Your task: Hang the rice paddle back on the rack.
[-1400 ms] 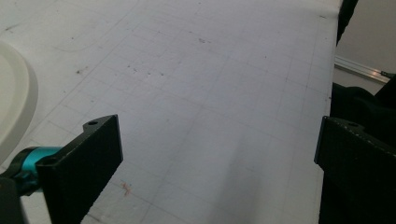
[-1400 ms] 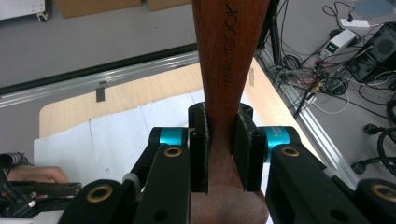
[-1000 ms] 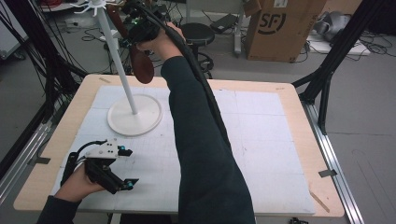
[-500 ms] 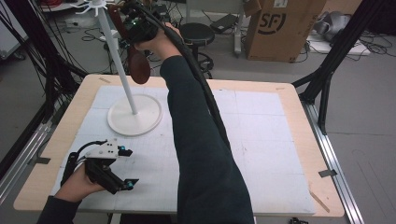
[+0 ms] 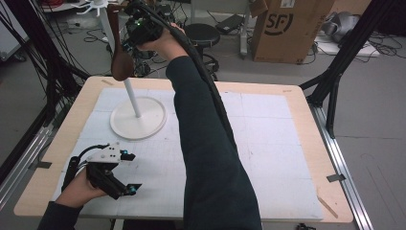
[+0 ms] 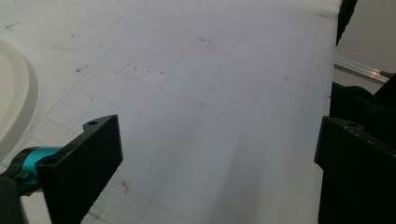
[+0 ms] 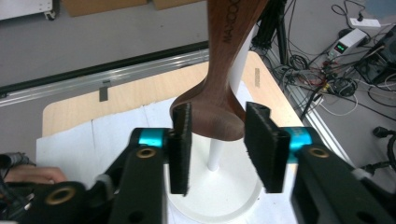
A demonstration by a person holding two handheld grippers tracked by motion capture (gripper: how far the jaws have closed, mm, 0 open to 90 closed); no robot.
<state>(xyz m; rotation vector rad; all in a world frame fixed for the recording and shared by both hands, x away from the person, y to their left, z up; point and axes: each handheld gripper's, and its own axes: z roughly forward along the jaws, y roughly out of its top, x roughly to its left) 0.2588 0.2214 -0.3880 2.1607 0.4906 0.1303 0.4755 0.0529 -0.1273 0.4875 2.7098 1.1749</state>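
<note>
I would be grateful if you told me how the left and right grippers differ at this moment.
The left gripper rests low on the white mat, while the right gripper is raised beside the white stand. The left gripper's jaws stand wide with nothing between them; the right gripper's have just been opening around the wooden spoon. Both have black jaws.

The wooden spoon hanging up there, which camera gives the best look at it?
The right gripper view: the wooden spoon hangs close up between the open jaws of the right gripper, in front of the white stand. The high view shows it small and dark. The left gripper view looks across the mat.
</note>
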